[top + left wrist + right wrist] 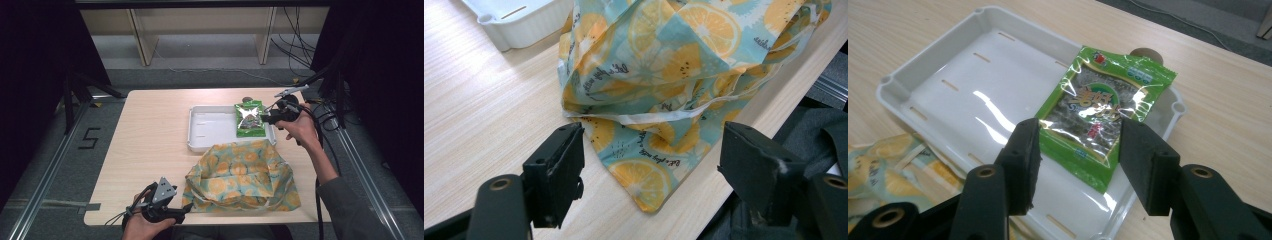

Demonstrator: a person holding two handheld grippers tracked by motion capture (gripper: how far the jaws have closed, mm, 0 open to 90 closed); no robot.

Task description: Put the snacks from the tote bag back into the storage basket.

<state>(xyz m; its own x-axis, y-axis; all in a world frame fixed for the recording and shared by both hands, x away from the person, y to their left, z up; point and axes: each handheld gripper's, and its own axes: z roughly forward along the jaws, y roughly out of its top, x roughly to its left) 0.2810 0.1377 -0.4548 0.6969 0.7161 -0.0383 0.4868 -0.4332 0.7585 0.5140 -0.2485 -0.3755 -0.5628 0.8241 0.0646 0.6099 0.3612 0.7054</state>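
Black jaws of the right gripper (1075,167) stand apart, with nothing pinched between them. Just past them lies a green snack packet (1103,112), flat in the white tray (928,75), at the tray's far right end. One corner of the packet leans up on the tray's rim. The packet looks light and thin. Its shiny skin is likely slippery and will crinkle, and what is inside may crack if squeezed hard. A good place to take hold is the flat sealed edge nearest the jaws, with a gentle pinch.

Down at the near edge of the table (150,130), the left gripper (651,165) is wide open too and holds nothing. A corner of the soft cloth bag (674,55), printed with orange slices, lies between its jaws. The bag is floppy and will fold when lifted.
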